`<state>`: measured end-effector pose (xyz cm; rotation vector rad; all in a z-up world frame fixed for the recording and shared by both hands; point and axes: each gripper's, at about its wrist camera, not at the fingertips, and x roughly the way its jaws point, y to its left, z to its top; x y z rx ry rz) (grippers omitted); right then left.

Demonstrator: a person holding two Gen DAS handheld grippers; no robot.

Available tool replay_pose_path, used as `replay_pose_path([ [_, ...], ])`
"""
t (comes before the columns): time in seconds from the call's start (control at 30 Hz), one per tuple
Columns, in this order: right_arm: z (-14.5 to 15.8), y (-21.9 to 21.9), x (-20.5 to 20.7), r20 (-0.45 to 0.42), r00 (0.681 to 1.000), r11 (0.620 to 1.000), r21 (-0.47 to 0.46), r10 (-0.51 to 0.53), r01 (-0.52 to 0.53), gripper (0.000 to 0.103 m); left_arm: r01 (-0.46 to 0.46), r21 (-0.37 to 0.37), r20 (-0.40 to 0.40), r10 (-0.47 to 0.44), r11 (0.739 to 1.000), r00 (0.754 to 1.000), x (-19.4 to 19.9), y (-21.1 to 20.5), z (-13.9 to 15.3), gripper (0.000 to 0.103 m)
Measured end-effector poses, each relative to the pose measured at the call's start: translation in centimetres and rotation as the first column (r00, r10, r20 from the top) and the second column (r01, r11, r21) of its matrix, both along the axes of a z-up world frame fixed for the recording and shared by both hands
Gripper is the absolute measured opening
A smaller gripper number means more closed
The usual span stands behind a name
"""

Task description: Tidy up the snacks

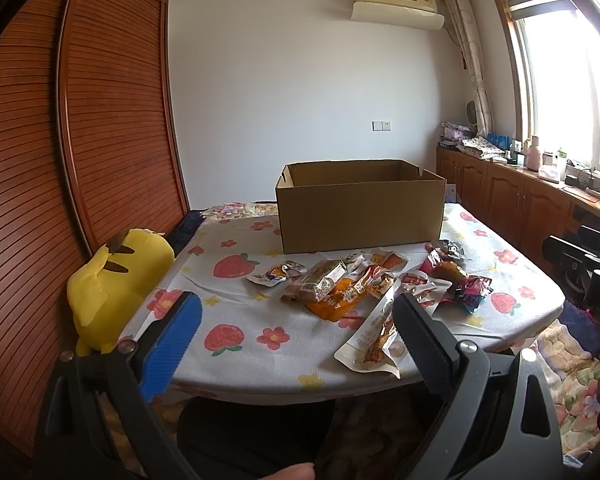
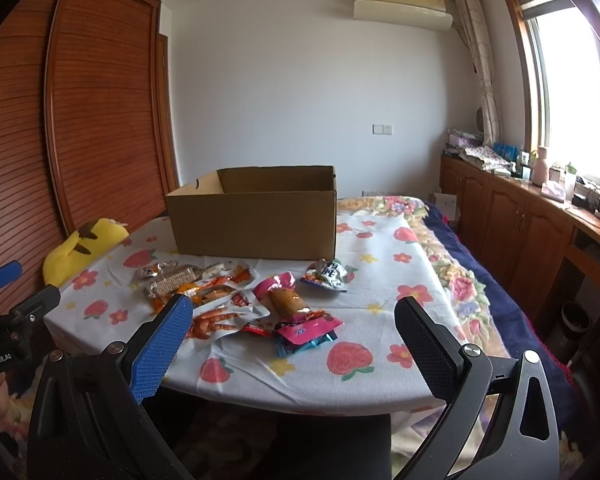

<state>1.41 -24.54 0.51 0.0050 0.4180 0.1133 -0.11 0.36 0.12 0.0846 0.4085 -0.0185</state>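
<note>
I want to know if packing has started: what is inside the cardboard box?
Only bare inner walls of the cardboard box show near its open top. Its front wall hides the bottom, so I cannot tell whether it holds anything. The snack packets lie on the table in front.

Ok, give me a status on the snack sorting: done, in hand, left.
Done: nothing visible; what shows of the cardboard box interior looks bare, though its floor is hidden. In hand: nothing; the left gripper and right gripper are both open, short of the table. Left: the whole pile of snack packets lies loose on the strawberry tablecloth in front of the box.
</note>
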Motion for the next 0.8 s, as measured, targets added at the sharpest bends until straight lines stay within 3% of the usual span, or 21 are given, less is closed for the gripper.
replay_pose_path([
  [0.8, 0.0, 0.1, 0.0, 0.001, 1.0, 1.0, -0.002, 0.0, 0.0, 0.103, 0.005, -0.005, 0.004, -0.005, 1.0, 1.0, 0.0, 0.0, 1.1, 0.097],
])
